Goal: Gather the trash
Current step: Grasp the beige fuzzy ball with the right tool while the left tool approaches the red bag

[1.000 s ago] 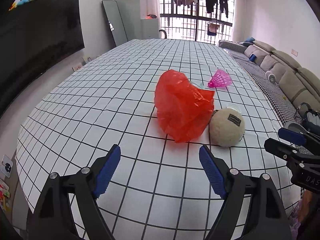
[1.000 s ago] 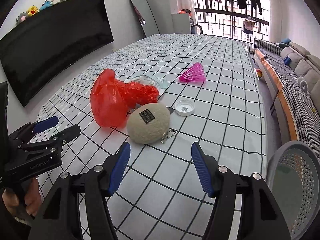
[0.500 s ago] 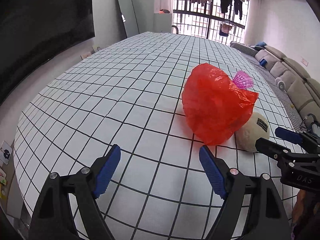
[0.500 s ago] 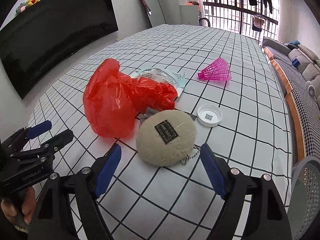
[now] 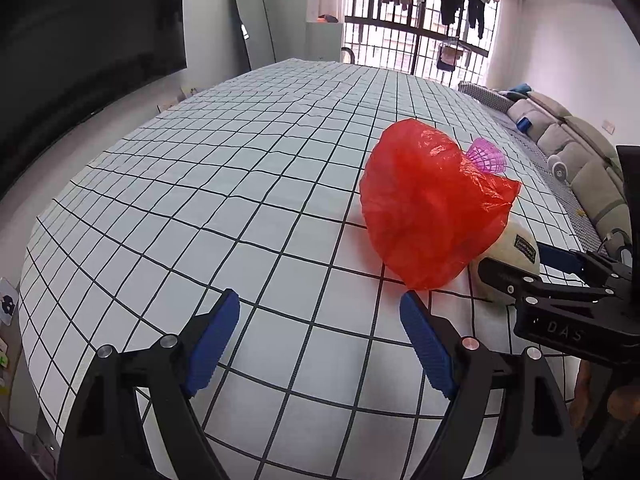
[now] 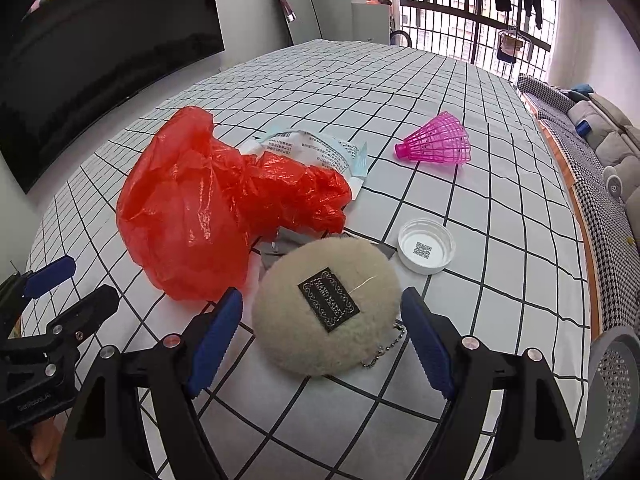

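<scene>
Beige fluffy pouch (image 6: 326, 312) sits between spread jaws.

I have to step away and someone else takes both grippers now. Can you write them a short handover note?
Left gripper: jaws open, empty, just short of the red plastic bag.
Right gripper: jaws open around the fluffy round pouch, not pressing it.
On the checked tablecloth: printed wrapper, white cap, pink shuttlecock. Mesh bin at the right edge.
Done: nothing collected. Left: everything.

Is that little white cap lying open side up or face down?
Open side up: the white cap shows its raised rim and a printed code inside.
</scene>
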Action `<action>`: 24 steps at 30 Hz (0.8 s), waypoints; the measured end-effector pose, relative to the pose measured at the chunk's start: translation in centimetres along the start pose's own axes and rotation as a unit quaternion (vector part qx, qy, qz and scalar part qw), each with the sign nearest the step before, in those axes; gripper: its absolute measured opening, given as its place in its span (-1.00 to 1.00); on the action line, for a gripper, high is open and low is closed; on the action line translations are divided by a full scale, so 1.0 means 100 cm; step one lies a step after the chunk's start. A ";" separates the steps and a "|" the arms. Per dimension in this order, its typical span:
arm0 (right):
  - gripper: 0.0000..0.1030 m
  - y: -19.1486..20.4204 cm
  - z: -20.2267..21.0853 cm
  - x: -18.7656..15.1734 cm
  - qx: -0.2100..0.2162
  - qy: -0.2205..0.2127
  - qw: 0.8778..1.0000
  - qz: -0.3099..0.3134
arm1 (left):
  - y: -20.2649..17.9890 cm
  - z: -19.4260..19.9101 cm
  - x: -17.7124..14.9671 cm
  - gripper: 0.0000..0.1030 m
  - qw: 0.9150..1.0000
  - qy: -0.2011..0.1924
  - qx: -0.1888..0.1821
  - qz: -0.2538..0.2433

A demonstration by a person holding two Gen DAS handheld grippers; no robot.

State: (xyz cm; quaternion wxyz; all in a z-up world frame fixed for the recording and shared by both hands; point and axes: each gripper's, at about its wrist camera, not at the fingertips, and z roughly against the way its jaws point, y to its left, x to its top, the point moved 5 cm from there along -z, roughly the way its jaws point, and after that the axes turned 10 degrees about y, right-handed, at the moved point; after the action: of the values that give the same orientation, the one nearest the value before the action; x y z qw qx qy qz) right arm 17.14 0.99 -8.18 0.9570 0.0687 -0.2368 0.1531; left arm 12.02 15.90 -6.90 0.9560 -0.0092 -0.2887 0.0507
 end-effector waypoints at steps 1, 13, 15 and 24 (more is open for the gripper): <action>0.50 0.000 0.000 0.000 0.000 -0.001 1.000 0.000 | -0.001 0.000 0.000 0.57 1.000 0.000 0.000 -0.001; 0.20 -0.015 0.017 -0.014 0.021 -0.014 0.999 -0.027 | -0.014 0.005 0.000 0.57 1.000 0.003 -0.006 -0.010; 0.20 -0.021 0.023 -0.020 0.019 -0.020 0.999 -0.036 | -0.018 0.008 0.000 0.58 1.000 0.000 -0.007 -0.014; 0.20 -0.050 0.054 -0.052 -0.006 -0.043 0.997 -0.070 | -0.046 0.014 0.009 0.58 0.999 -0.007 -0.029 -0.033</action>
State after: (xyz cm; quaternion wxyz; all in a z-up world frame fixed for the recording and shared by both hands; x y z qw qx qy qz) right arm 12.11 -6.19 -6.20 0.9547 0.0856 -0.2733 0.0807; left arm 12.46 11.43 -5.04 0.9546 -0.0270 -0.2964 0.0113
